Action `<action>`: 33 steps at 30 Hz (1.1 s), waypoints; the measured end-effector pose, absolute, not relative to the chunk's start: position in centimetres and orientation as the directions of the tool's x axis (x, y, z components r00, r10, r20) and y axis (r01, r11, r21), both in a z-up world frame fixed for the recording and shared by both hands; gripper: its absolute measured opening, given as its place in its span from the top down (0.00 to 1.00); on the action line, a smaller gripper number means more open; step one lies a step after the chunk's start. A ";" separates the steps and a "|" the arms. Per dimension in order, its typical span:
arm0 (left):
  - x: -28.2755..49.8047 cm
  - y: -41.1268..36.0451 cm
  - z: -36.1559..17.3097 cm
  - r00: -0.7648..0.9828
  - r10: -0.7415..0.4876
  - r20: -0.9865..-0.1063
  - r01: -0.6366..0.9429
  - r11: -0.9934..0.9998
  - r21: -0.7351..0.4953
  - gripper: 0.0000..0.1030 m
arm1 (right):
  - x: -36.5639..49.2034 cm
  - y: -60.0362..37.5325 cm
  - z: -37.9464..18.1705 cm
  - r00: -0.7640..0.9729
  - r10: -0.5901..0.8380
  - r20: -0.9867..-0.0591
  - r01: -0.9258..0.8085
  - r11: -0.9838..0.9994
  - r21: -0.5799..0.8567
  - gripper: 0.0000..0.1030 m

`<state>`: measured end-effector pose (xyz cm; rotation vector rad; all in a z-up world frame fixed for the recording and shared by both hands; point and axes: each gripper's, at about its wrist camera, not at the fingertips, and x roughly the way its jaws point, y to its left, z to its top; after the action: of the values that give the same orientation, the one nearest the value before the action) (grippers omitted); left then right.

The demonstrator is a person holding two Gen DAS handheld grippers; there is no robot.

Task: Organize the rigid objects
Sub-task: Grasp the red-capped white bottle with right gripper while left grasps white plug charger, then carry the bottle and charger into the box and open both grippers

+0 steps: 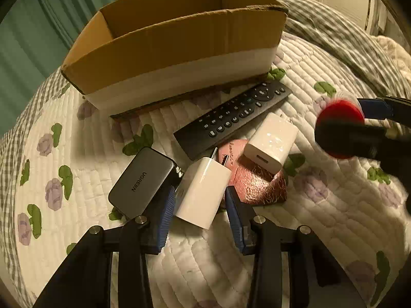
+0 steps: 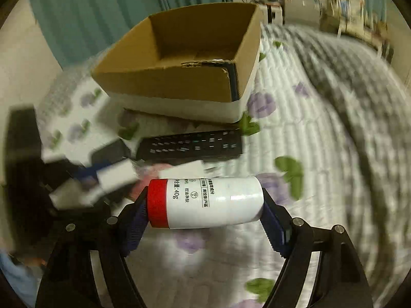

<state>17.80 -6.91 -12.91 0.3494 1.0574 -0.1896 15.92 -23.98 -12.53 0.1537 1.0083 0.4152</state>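
My left gripper (image 1: pixel 200 197) is open around a white plug charger (image 1: pixel 203 192) lying on the quilt; its blue pads flank the charger with small gaps. A grey UGREEN charger (image 1: pixel 142 179) lies just left, a second white charger (image 1: pixel 271 146) and a pink pouch (image 1: pixel 259 182) to the right, a black remote (image 1: pixel 231 118) behind. My right gripper (image 2: pixel 205 202) is shut on a white bottle with a red cap (image 2: pixel 205 201), held sideways above the quilt; its red cap shows in the left wrist view (image 1: pixel 339 118). An open cardboard box (image 1: pixel 177 43) stands behind the items.
All lies on a white quilted bedspread with purple flowers (image 1: pixel 334 205). A grey checked blanket (image 1: pixel 346 41) is bunched at the back right. Teal curtains (image 1: pixel 38 25) hang behind the box. The box (image 2: pixel 185 69) shows an empty interior in the right wrist view.
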 end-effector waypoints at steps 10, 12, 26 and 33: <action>19.2 -6.9 -14.1 0.460 0.001 -0.888 0.330 0.928 0.172 0.64 | 15.5 -23.7 -13.1 0.466 0.364 -0.807 -0.260 0.928 0.268 0.24; 18.8 -6.8 -13.4 0.467 -0.007 -0.884 0.304 0.940 0.153 0.67 | 15.2 -24.0 -12.9 0.475 0.344 -0.810 -0.258 0.934 0.246 0.24; 16.7 -2.2 0.0 0.637 -0.053 -0.769 0.137 0.990 0.045 0.73 | 12.7 -23.5 -1.5 0.634 0.337 -0.696 -0.339 0.930 0.141 0.24; 19.2 -1.3 5.7 0.719 -0.045 -0.694 0.114 0.992 0.053 0.73 | 14.7 -20.8 6.1 0.739 0.312 -0.598 -0.402 0.915 -0.019 0.24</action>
<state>19.20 -1.30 5.71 0.0943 0.7641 -0.0881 14.73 -20.82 6.09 -0.1505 0.6274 0.3935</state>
